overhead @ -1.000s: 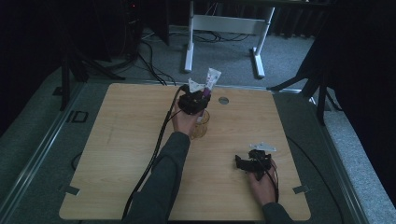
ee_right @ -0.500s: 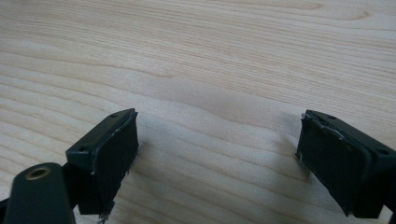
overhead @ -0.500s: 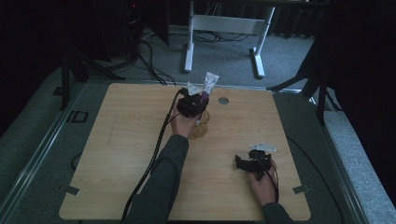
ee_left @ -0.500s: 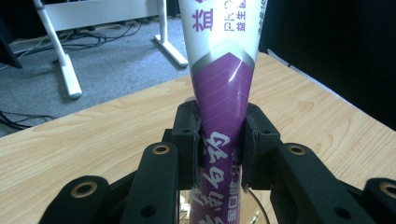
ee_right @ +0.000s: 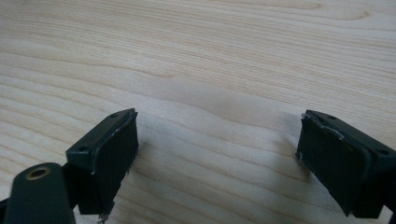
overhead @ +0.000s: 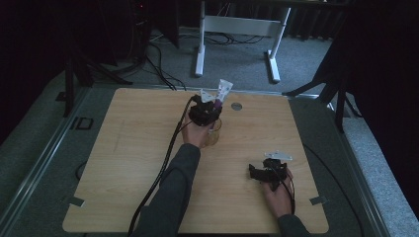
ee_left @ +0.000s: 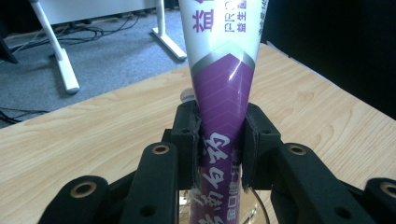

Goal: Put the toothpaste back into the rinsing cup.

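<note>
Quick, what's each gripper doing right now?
Left gripper: closed on the purple-and-white tube.
Right gripper: open, holding nothing, over the table.

A pale wooden bench [overhead: 128, 148] with rounded corners stands before me in a dimly lit room, its grain running side to side. A small round metal disc [overhead: 236, 106] sits flush in the top near the far edge. Grey carpet [overhead: 163, 59] covers the floor beyond, strewn with black cables [overhead: 158, 47]. A white frame [overhead: 237, 24] on two legs with flat feet stands past the far edge. Dark stand legs [overhead: 81, 69] rise at the left, and more dark legs [overhead: 328, 84] at the right. The back and right side of the room fall into deep shadow; soft light falls on the wood.
</note>
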`<state>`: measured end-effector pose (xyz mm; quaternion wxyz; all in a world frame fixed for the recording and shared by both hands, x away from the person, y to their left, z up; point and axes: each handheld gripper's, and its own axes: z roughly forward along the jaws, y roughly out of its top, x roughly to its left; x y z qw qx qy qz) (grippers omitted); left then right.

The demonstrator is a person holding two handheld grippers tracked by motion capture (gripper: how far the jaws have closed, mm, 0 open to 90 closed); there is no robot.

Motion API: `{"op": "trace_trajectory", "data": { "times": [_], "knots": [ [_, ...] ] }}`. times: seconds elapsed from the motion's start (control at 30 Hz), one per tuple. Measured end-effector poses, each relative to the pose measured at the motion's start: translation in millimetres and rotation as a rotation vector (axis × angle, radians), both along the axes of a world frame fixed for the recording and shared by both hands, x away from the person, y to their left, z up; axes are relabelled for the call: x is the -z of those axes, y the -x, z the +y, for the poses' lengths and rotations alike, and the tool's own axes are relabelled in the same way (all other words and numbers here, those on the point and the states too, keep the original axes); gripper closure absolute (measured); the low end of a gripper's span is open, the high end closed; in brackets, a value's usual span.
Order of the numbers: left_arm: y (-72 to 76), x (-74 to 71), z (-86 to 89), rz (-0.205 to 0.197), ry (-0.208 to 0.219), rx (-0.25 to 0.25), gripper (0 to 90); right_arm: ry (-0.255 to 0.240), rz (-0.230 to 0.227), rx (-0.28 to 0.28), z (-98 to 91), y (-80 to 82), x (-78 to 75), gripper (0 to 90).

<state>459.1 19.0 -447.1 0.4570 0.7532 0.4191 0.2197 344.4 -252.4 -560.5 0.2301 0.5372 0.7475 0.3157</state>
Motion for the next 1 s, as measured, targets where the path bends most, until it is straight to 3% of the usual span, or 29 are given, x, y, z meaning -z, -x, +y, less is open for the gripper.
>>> {"op": "trace_trajectory", "data": {
  "times": [0.4, 0.57, 0.8, 1.0],
  "knots": [
    [2.9, 13.7, 0.6, 0.026, 0.007, -0.009, 69.8, 0.000, 0.001, 0.000, 0.0, 0.0, 0.0, 12.4],
    [3.4, 17.7, -1.1, 0.051, -0.010, -0.002, 69.3, -0.001, 0.001, 0.001, 0.1, 0.1, -0.1, 12.4],
    [4.4, 26.9, -5.7, 0.075, -0.068, 0.016, 68.9, 0.000, 0.000, 0.000, 0.0, 0.0, 0.0, 12.3],
    [5.2, 35.0, -2.1, 0.091, -0.076, 0.006, 68.6, 0.000, 0.000, 0.000, 0.0, 0.0, 0.0, 12.4]
  ]
}}
